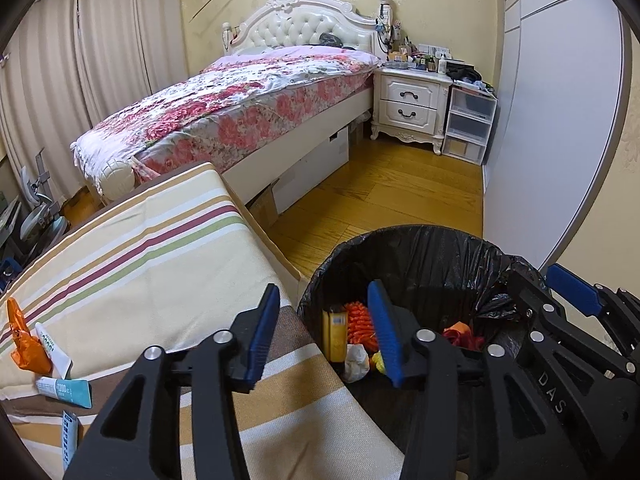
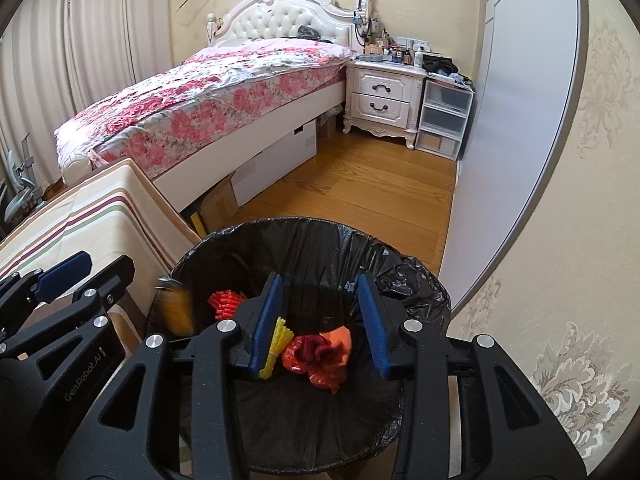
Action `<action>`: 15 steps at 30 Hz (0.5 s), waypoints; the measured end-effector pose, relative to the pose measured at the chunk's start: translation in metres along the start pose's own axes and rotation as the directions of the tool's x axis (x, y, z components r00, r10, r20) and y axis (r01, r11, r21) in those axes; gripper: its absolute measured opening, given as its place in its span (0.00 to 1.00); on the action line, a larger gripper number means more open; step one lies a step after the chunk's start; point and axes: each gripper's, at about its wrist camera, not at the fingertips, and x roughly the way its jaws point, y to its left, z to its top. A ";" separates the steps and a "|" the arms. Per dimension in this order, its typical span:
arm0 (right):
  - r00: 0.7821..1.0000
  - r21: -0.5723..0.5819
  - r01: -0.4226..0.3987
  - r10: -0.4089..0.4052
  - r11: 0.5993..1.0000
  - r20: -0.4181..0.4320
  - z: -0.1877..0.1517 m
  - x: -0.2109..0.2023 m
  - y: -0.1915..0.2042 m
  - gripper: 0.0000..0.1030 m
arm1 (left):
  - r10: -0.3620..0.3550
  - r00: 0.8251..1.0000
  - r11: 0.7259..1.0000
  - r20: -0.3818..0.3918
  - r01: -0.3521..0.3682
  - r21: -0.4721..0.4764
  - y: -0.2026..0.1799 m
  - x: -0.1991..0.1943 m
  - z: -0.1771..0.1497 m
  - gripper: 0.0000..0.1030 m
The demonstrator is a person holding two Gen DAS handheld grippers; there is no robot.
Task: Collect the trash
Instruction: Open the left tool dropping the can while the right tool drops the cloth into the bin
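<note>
Right wrist view looks straight down into the trash bin (image 2: 304, 364), lined with a black bag, where the collected trash lies at the bottom: a crumpled red plastic bag (image 2: 316, 360), a yellow foam net (image 2: 278, 346) and an orange foam net (image 2: 226, 302); a yellow box (image 2: 174, 312), blurred here, stands on end against the bin's left wall, its long axis roughly upright. The right tongs (image 2: 320, 324) hang over the bin mouth, spread apart and gripping nothing. Left wrist view shows the same bin (image 1: 404, 240) from the left, with the yellow box (image 1: 335, 336) upright by the near wall and a crumpled white paper (image 1: 356, 362) beside it. The left tongs (image 1: 324, 336) are also released and bare, one finger over the striped desk (image 1: 160, 280), the other over the bin's edge. More trash waits at the desk's left end: an orange wrapper (image 1: 24, 340), a white tube (image 1: 52, 350) lying slantwise, and a teal-and-white box (image 1: 64, 390) with its long axis running left to right. Beyond stand the bed (image 1: 240, 108) and a white nightstand (image 1: 412, 104) on the wooden floor (image 1: 380, 192).
</note>
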 end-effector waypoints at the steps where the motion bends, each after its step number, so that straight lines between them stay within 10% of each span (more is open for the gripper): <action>1: 1.000 0.003 0.002 -0.002 1.000 0.001 0.000 0.000 -0.001 0.40 | 0.000 1.000 1.000 -0.001 0.000 0.001 0.000 0.000 0.000 0.49; 15: 1.000 0.007 0.014 -0.015 1.000 0.013 -0.003 -0.011 -0.003 0.58 | 0.043 0.999 0.999 0.020 -0.043 -0.011 0.012 -0.017 -0.006 0.68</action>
